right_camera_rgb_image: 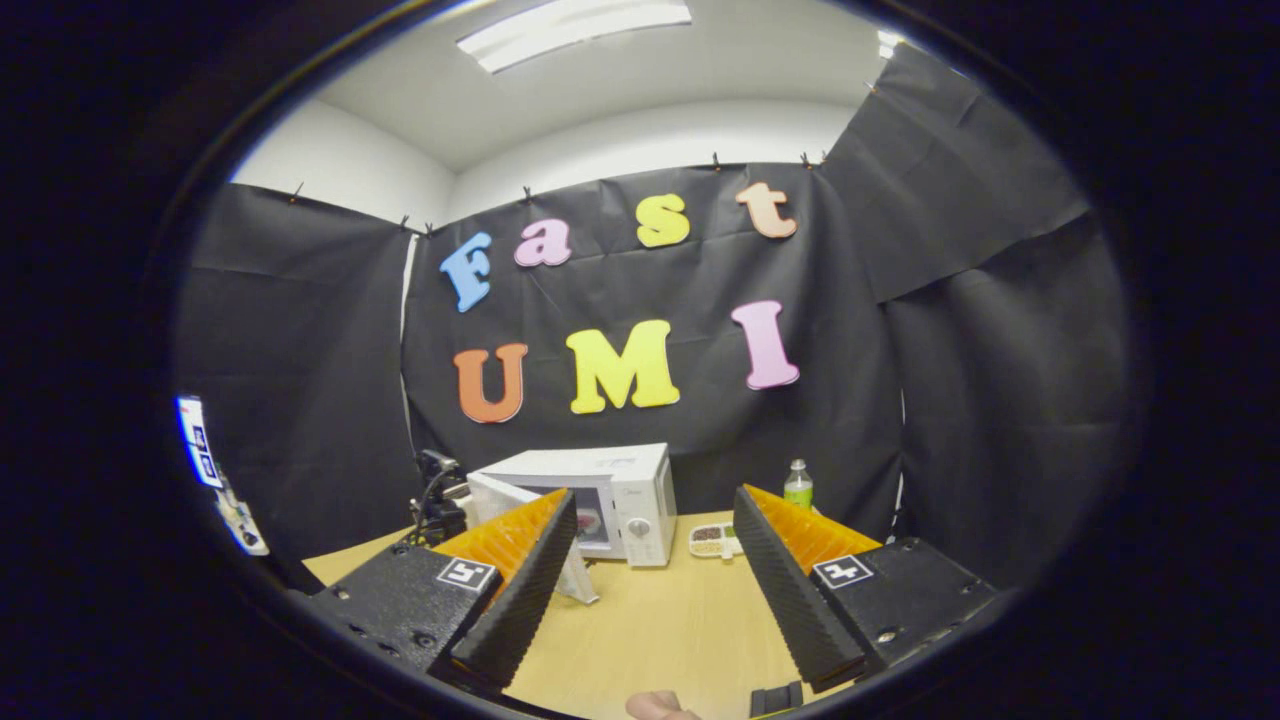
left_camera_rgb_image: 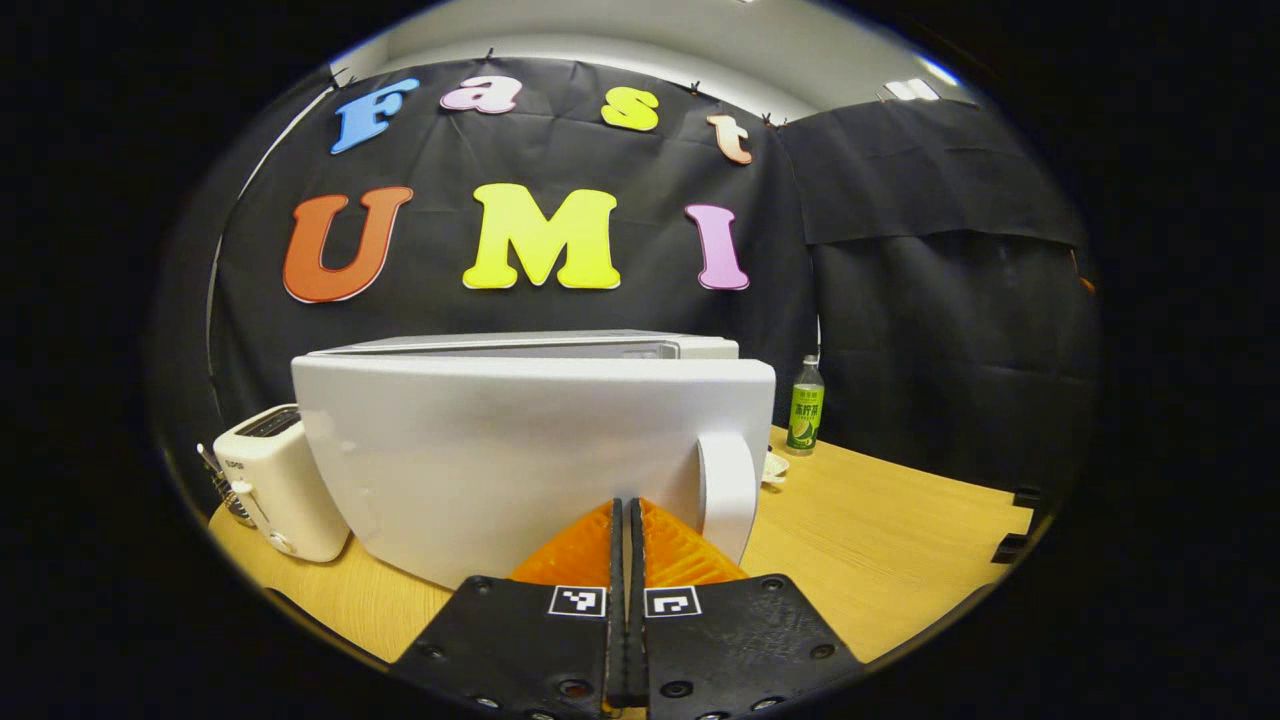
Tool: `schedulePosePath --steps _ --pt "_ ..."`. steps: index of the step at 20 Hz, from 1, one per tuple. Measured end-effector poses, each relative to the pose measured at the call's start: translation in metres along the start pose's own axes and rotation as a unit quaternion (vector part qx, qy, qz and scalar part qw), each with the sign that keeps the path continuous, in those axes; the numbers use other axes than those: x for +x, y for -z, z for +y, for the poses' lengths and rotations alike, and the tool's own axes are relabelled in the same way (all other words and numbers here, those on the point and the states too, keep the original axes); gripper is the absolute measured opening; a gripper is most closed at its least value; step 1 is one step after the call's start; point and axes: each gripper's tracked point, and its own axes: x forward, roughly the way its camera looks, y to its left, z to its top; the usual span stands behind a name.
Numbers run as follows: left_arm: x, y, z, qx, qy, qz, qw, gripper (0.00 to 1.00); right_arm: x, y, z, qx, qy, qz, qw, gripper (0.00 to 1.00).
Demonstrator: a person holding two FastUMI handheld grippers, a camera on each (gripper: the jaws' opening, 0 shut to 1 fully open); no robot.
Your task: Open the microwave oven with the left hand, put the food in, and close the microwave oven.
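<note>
Your left tool pressed together against swung-open white microwave door; your right tool spread above wooden tabletop.

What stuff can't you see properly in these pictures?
- Inside of the microwave: in the left gripper view its open door blocks it; in the right gripper view it is far and partly behind the right hand-held gripper.
- Food in the small dish: too small to name.
- Toaster front: cut off behind the door.
</note>
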Motion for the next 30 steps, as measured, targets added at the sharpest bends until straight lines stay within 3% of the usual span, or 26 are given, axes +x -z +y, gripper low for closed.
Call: schedulePosePath --steps 1,2,3,4,5,6,7,12,13,14,15,16,20,21,22,23,24,27,28,29,30 --pt "0.013 0.002 -0.003 0.004 -0.003 0.007 1.0 0.0 0.001 0.001 0.002 0.002 -0.007 0.004 1.0 0.9" --pt "0.022 0.002 -0.003 0.004 -0.012 0.008 1.0 0.0 0.001 0.002 0.003 0.006 -0.014 0.003 1.0 1.0" --pt "0.032 -0.001 -0.002 0.003 -0.023 0.006 1.0 0.0 0.002 0.003 0.002 0.009 -0.017 0.003 1.0 1.0" --pt "0.041 -0.004 -0.003 -0.002 -0.031 0.002 1.0 0.0 0.002 0.006 0.0 0.01 -0.018 0.004 1.0 0.91" --pt "0.051 -0.007 -0.003 -0.006 -0.039 -0.005 0.999 0.0 0.004 0.008 -0.004 0.012 -0.018 0.005 1.0 0.9" --pt "0.06 -0.014 -0.001 -0.007 -0.049 -0.019 0.999 0.0 0.006 0.011 -0.008 0.013 -0.017 0.007 1.0 1.0" --pt "0.068 -0.021 0.002 -0.005 -0.059 -0.037 0.998 0.0 0.008 0.014 -0.012 0.013 -0.017 0.01 1.0 0.9" --pt "0.099 -0.025 0.005 0.005 -0.084 -0.06 0.995 0.0 0.014 0.026 -0.035 0.029 -0.004 0.019 0.999 0.9" --pt "0.104 -0.025 0.01 0.011 -0.094 -0.063 0.994 0.0 0.016 0.026 -0.038 0.029 -0.003 0.018 0.999 1.0" --pt "0.105 -0.03 0.009 0.012 -0.094 -0.068 0.993 0.0 0.017 0.029 -0.042 0.028 0.0 0.02 0.999 0.9" --pt "0.111 -0.031 0.011 0.01 -0.092 -0.073 0.993 0.01 0.017 0.032 -0.046 0.028 0.003 0.022 0.999 0.9" --pt "0.112 -0.026 0.013 0.002 -0.1 -0.063 0.993 0.0 0.018 0.034 -0.049 0.03 0.005 0.024 0.999 1.0" --pt "0.111 -0.029 0.012 -0.013 -0.099 -0.068 0.993 0.01 0.018 0.036 -0.051 0.03 0.006 0.027 0.999 1.0" --pt "0.111 -0.03 0.012 -0.011 -0.1 -0.068 0.993 0.01 0.018 0.035 -0.051 0.029 0.007 0.027 0.999 0.9" --pt "0.11 -0.029 0.012 -0.013 -0.104 -0.062 0.993 0.01 0.016 0.034 -0.048 0.028 0.006 0.026 0.999 1.0" --pt "0.109 -0.028 0.01 -0.019 -0.101 -0.056 0.993 0.0 0.015 0.032 -0.047 0.026 0.006 0.025 0.999 0.9" --pt "0.106 -0.03 0.006 -0.026 -0.096 -0.055 0.994 0.01 0.014 0.031 -0.046 0.025 0.006 0.024 0.999 1.0" --pt "0.09 -0.037 -0.004 -0.028 -0.09 -0.047 0.994 0.01 0.014 0.031 -0.043 0.025 0.009 0.024 0.999 1.0" --pt "0.082 -0.039 -0.005 -0.026 -0.092 -0.044 0.994 0.0 0.013 0.031 -0.04 0.025 0.009 0.026 0.999 0.9" --pt "0.072 -0.04 -0.01 -0.025 -0.089 -0.034 0.995 0.01 0.014 0.032 -0.038 0.026 0.01 0.028 0.999 1.0" --pt "0.062 -0.039 -0.017 -0.032 -0.08 -0.022 0.996 0.01 0.013 0.032 -0.036 0.028 0.01 0.03 0.999 1.0"
